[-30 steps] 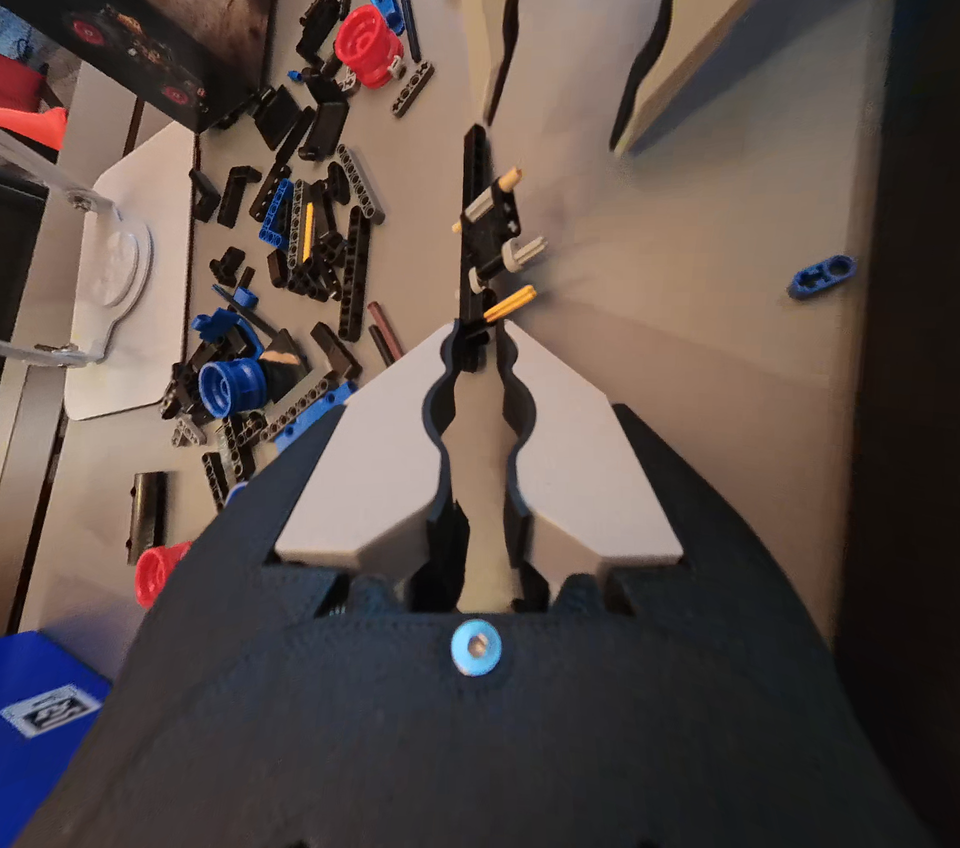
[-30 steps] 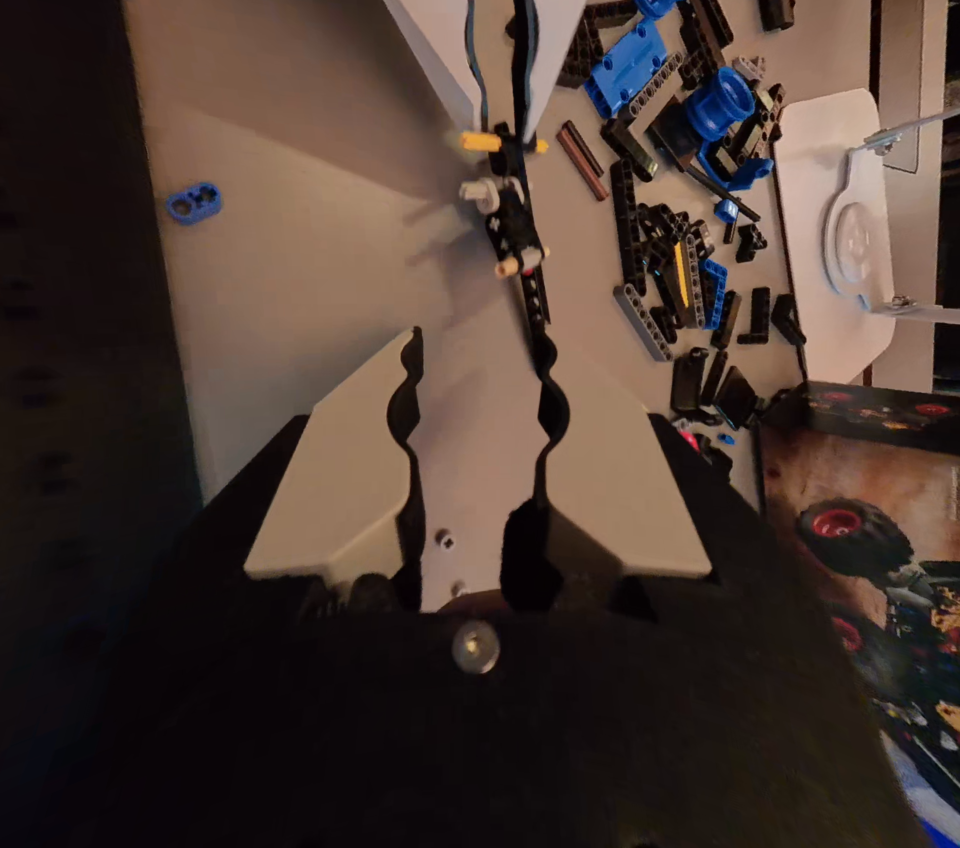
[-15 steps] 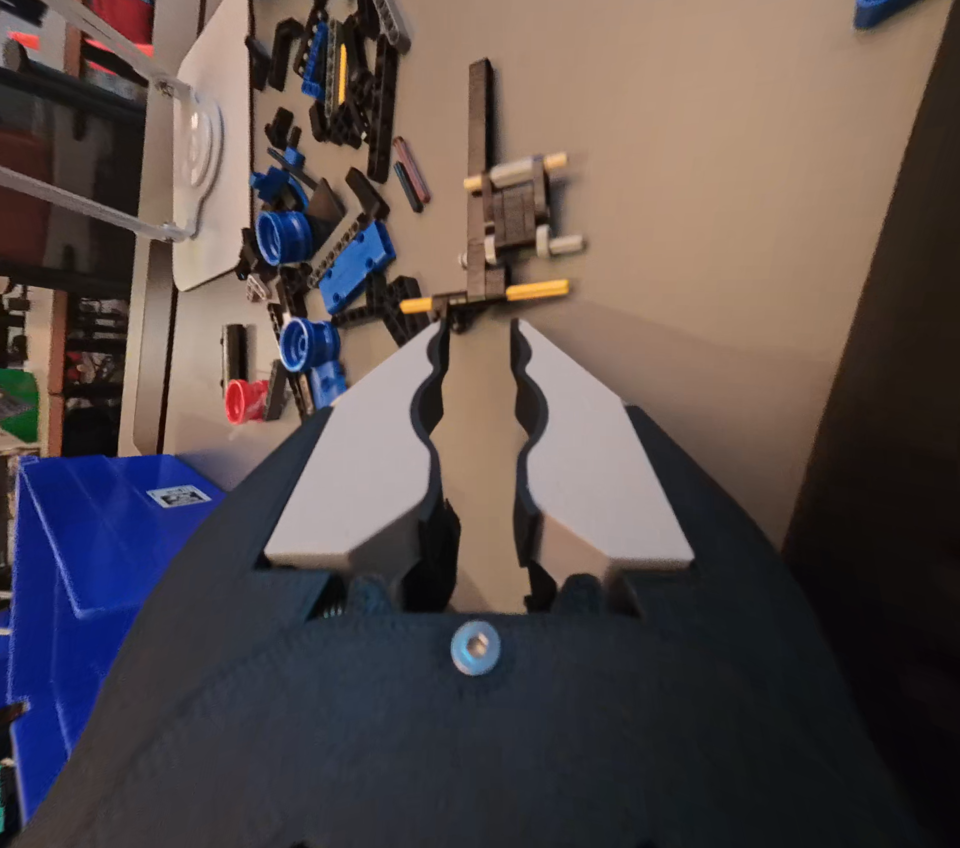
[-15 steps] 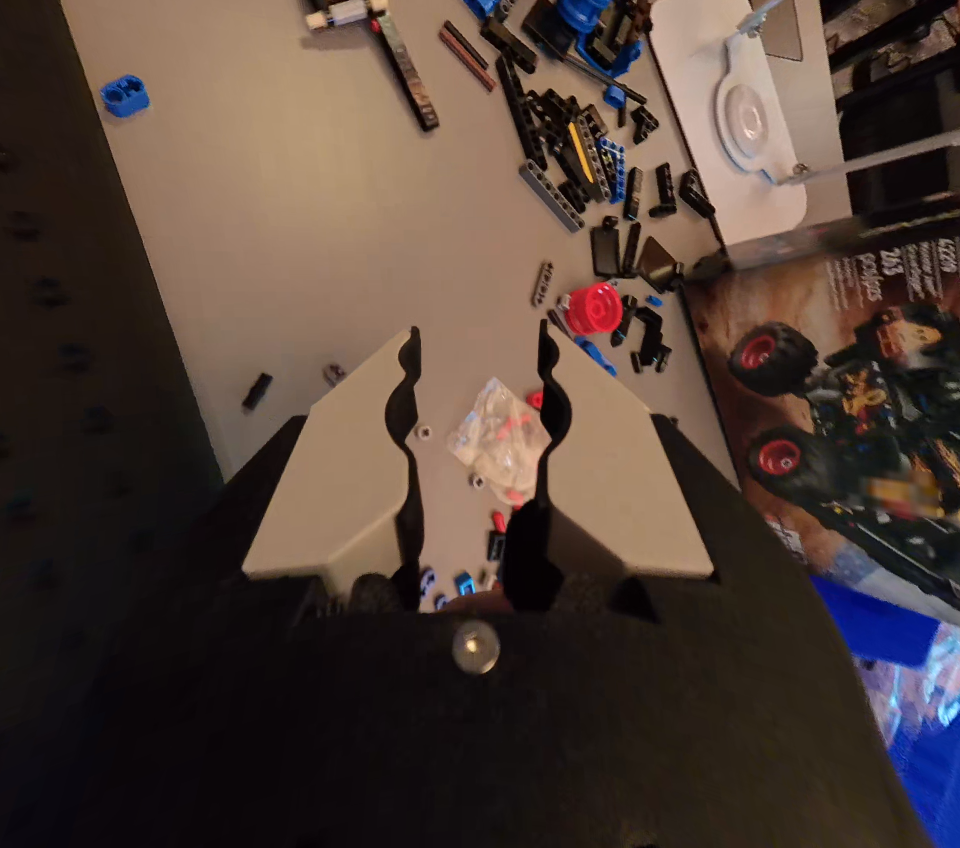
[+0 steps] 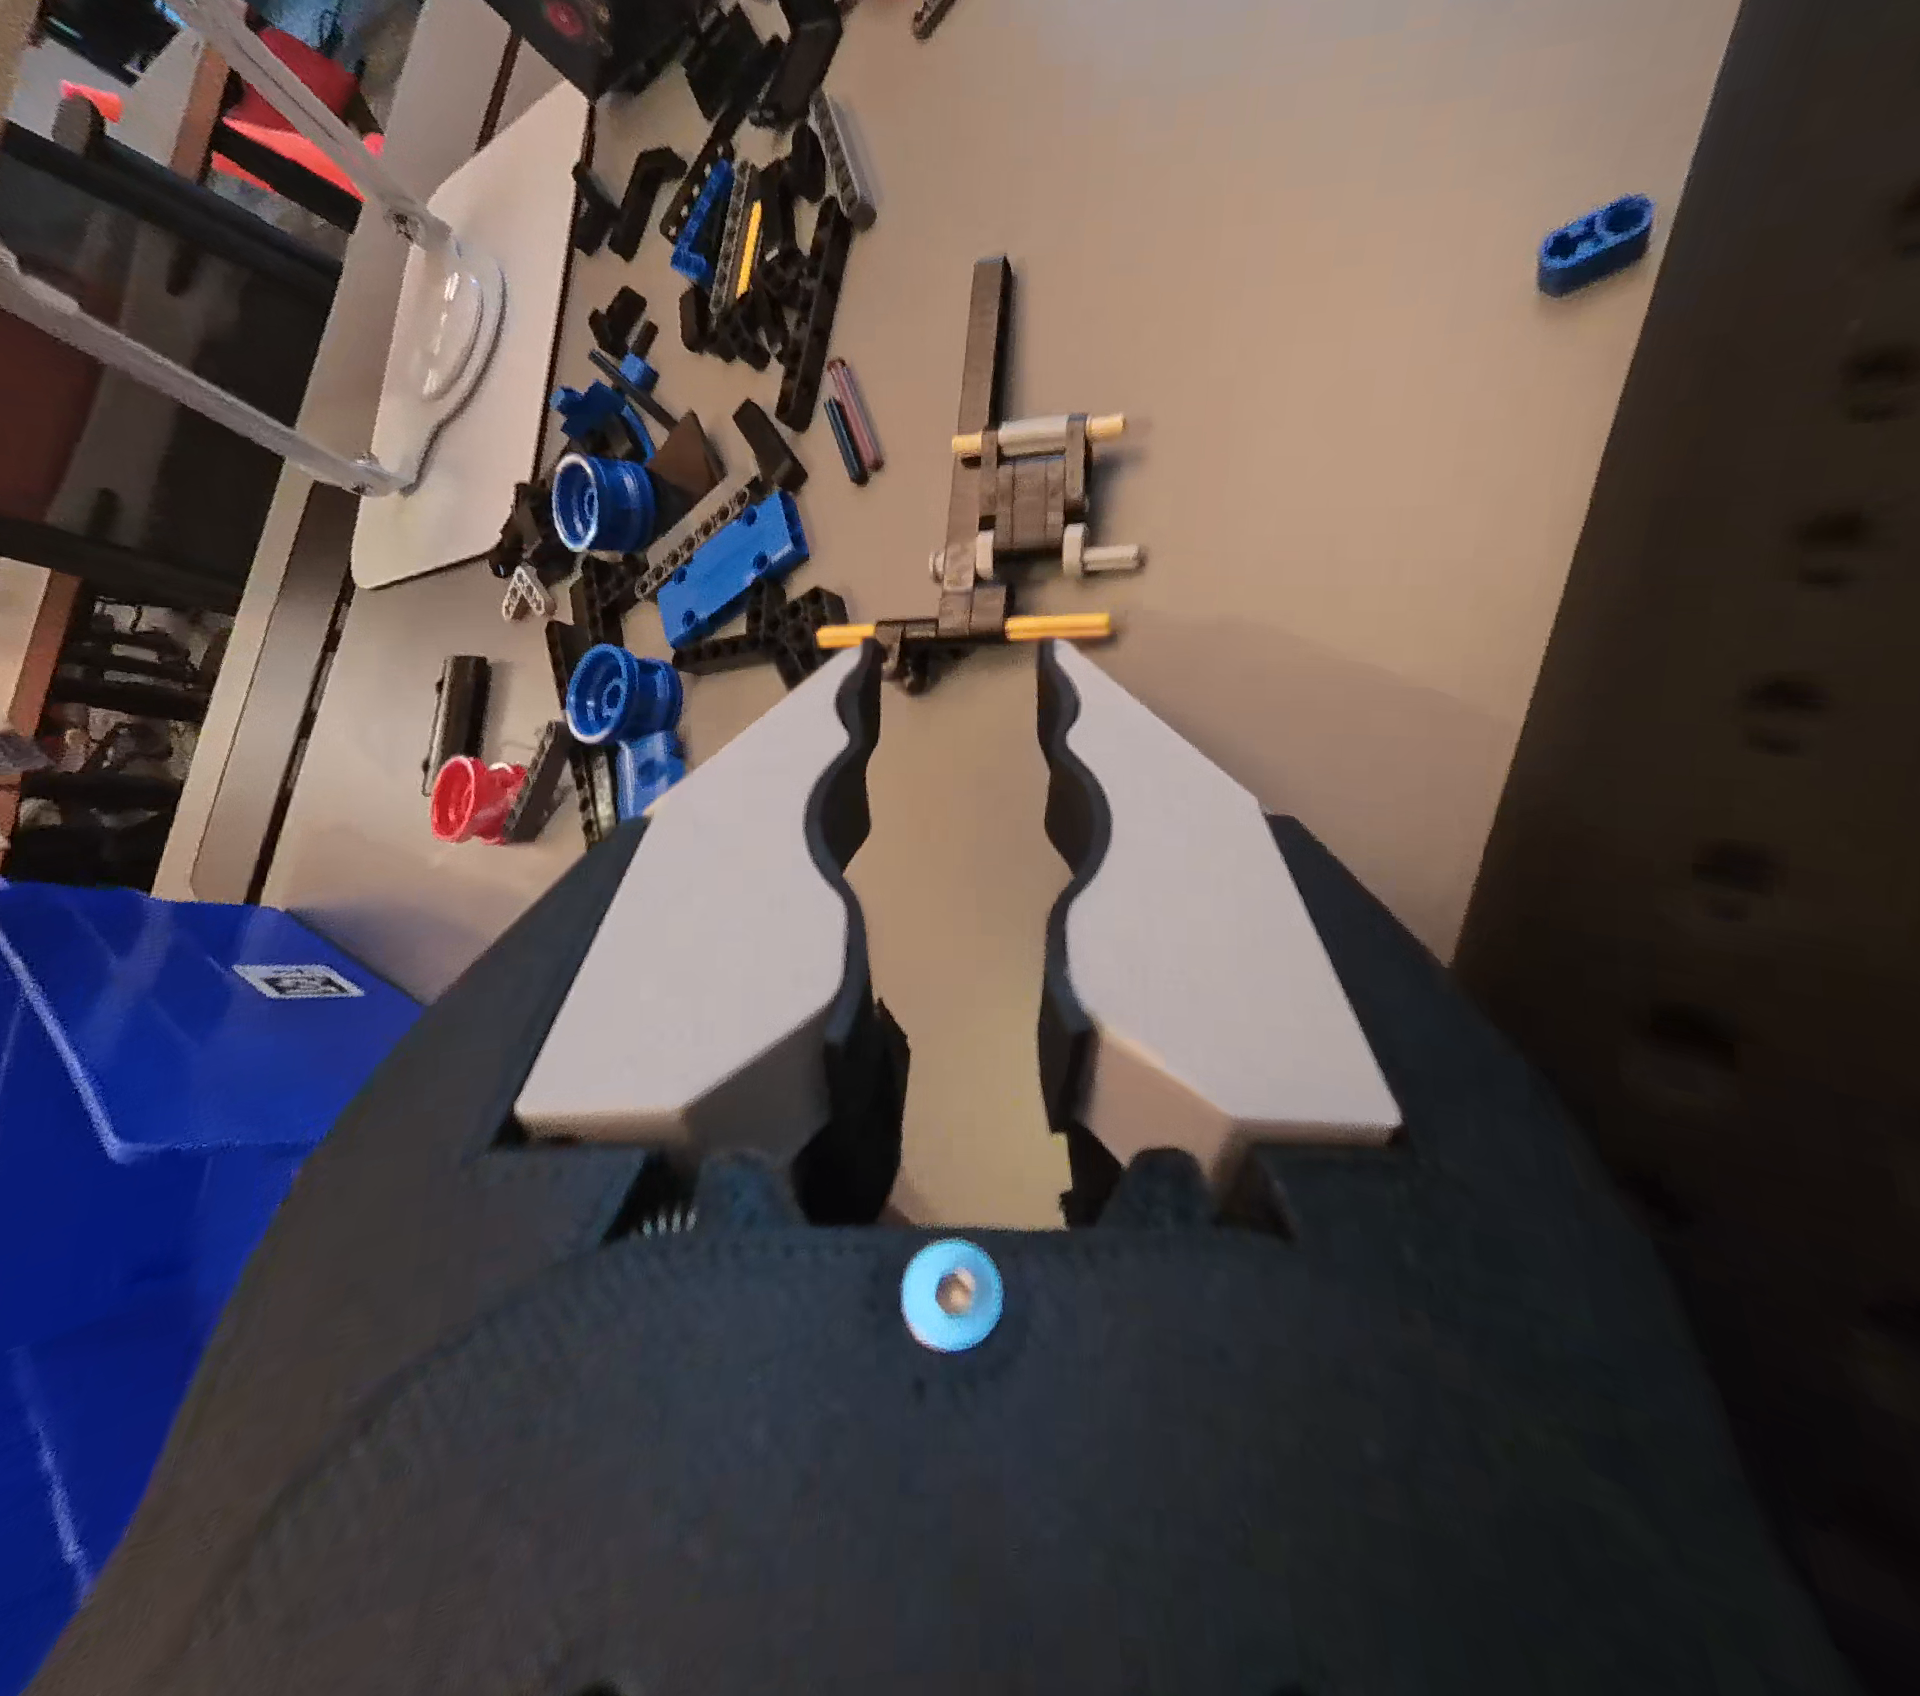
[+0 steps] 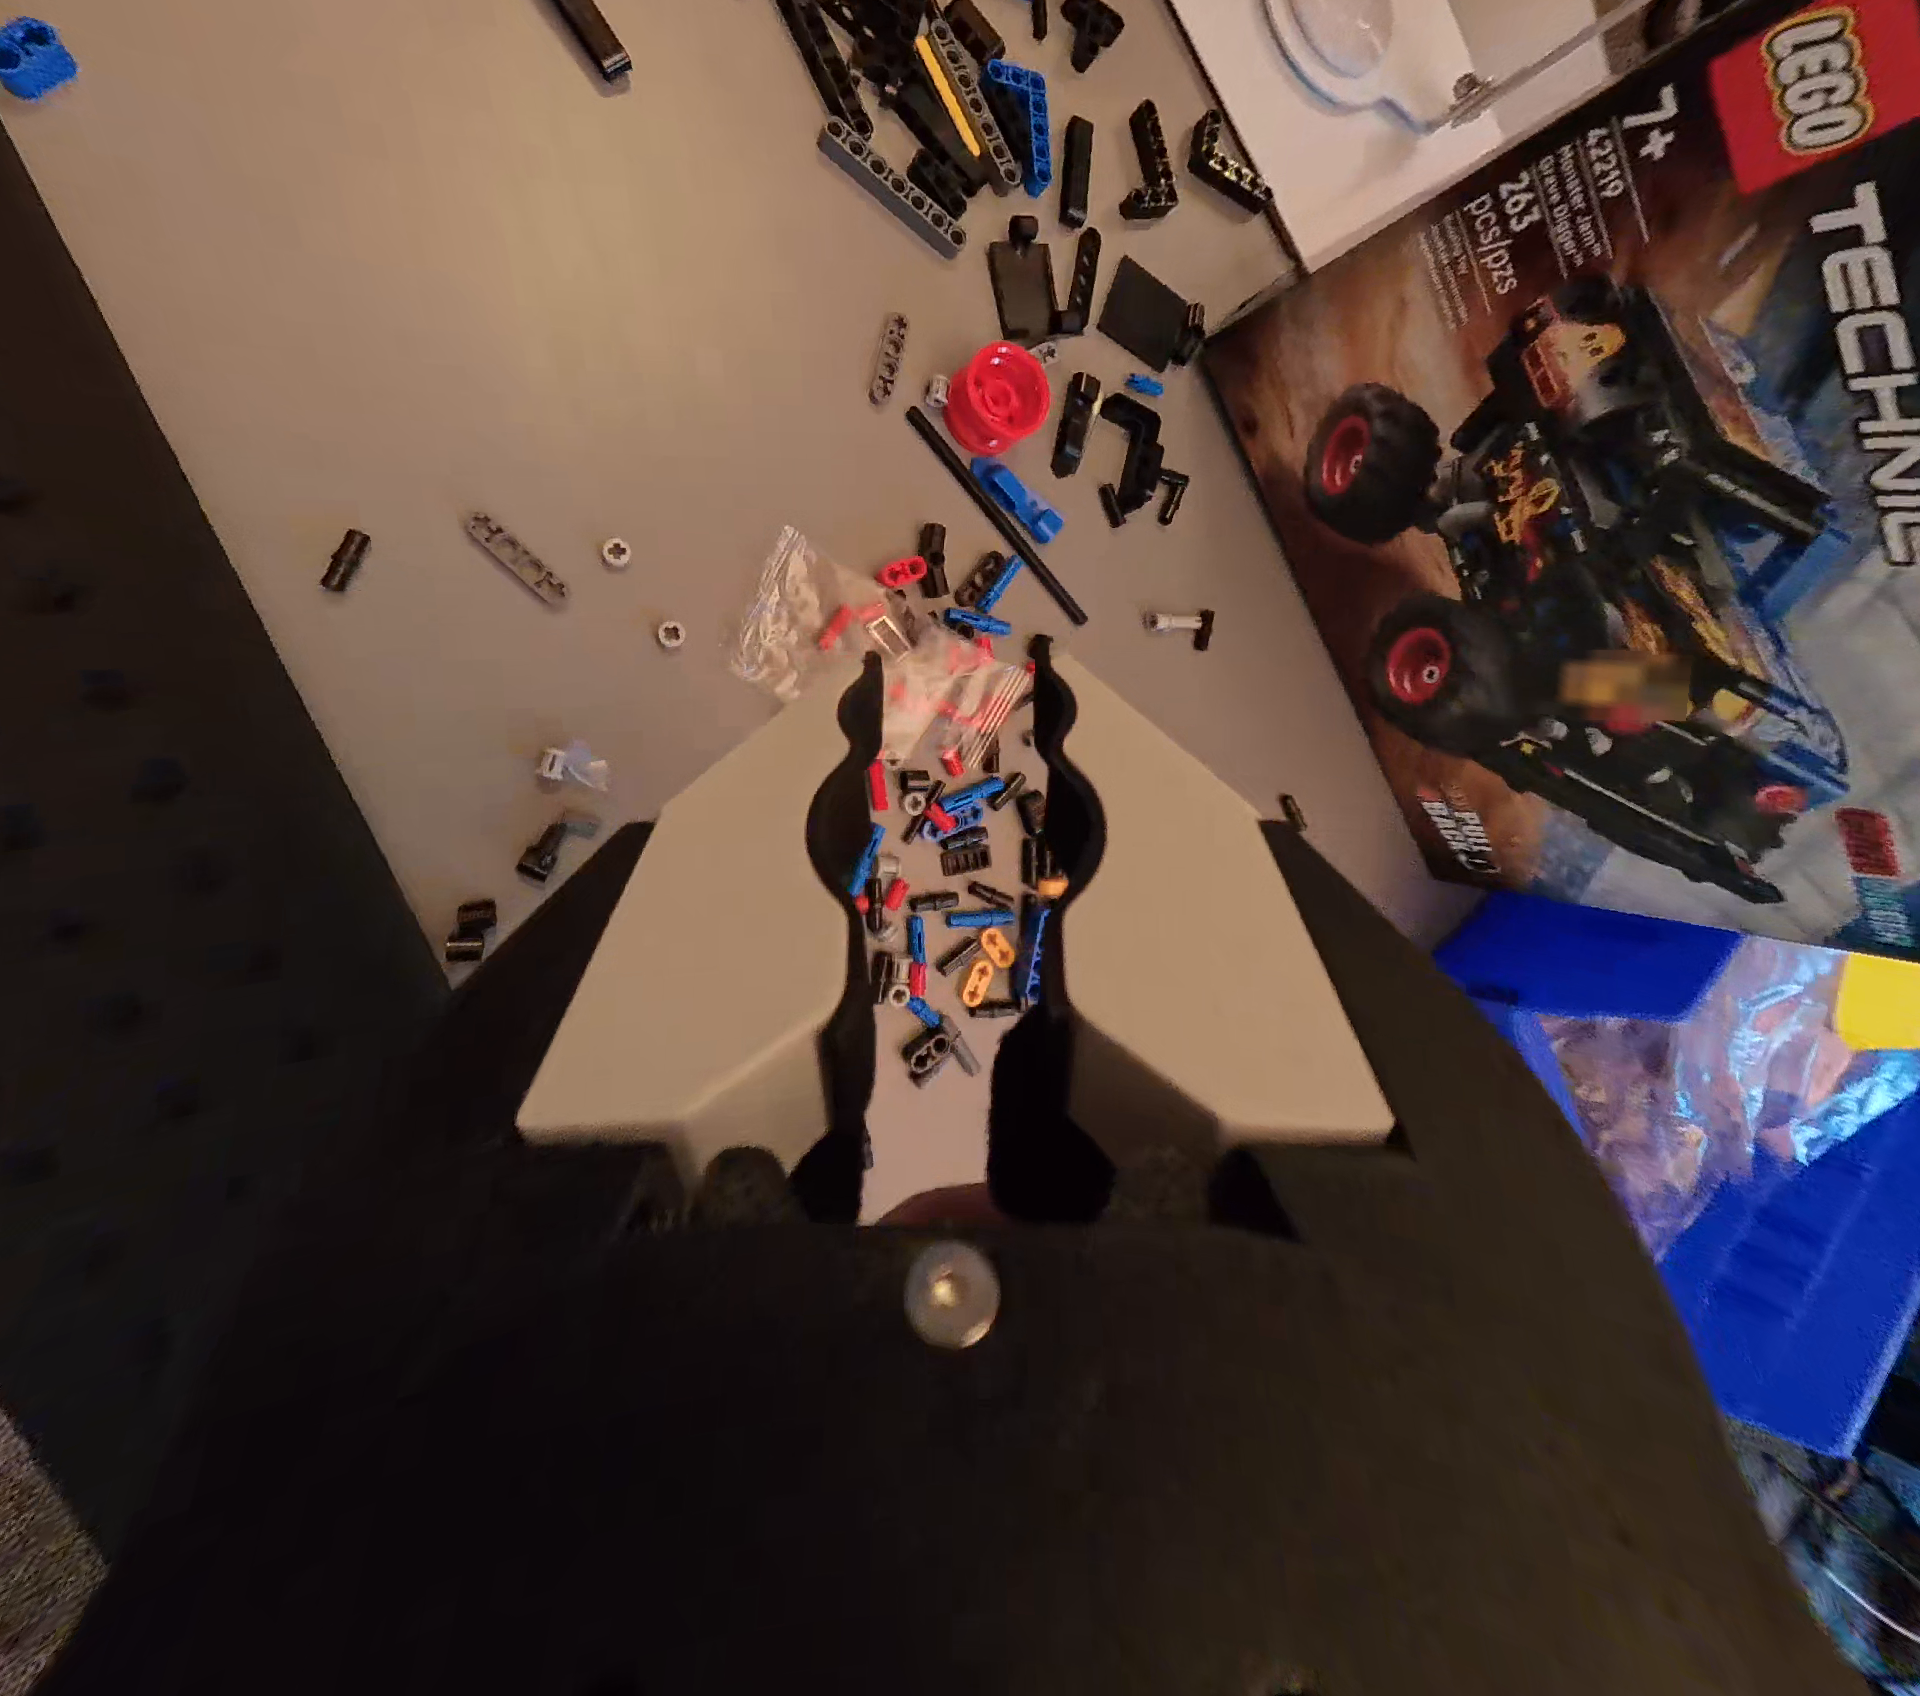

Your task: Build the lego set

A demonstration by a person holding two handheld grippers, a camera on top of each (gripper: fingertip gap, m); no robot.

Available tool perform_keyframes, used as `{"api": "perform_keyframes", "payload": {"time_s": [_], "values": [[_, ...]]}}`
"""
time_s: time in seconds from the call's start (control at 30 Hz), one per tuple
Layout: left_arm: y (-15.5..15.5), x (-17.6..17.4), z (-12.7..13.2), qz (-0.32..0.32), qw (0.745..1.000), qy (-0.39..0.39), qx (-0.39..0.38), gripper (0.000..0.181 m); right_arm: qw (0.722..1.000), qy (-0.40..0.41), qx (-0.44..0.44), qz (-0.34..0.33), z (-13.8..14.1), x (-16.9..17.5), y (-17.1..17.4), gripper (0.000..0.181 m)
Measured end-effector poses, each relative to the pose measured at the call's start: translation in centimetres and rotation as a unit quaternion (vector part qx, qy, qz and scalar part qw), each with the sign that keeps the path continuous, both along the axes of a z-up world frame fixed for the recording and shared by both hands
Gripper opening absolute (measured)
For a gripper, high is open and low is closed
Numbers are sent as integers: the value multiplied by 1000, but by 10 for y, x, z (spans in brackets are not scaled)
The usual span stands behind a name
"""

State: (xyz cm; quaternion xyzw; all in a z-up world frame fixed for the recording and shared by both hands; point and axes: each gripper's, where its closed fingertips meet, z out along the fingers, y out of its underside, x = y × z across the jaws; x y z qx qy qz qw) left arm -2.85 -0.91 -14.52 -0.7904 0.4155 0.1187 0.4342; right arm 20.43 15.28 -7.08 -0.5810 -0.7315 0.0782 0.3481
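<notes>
Black beam sub-assembly [image 5: 992, 524] (a few axles fitted) lies alone on the table, most loose parts [image 6: 951, 877] unbuilt; left gripper [image 5: 951, 659] and right gripper [image 6: 954, 659] gape empty.

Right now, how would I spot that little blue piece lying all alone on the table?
Start at the dark table edge in the left wrist view. Just inside it lies a small blue two-hole link, apart from the heap of parts; nothing touches it.

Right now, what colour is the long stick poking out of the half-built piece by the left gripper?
Yellow axle; left wrist view shows it best.
</notes>
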Motion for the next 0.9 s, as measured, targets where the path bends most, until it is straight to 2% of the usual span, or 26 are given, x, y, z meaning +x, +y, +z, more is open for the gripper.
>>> {"api": "perform_keyframes", "payload": {"time_s": [0.2,0.3,0.47,0.73,0.9], "values": [[15,18,14,-9,999,-15,32,25,999,-23,-40,3,-14,-7,20,24],[23,26,12,-17,999,-14,33,25,996,-38,-82,23,-33,-19,21,17],[33,29,7,-10,999,-13,38,24,991,-81,-102,45,-61,-38,26,21],[35,27,0,-4,999,-32,33,22,991,-53,-79,93,-46,-109,33,23],[32,30,-3,-12,999,-45,27,21,987,-30,-116,106,-49,-157,36,27]]}}
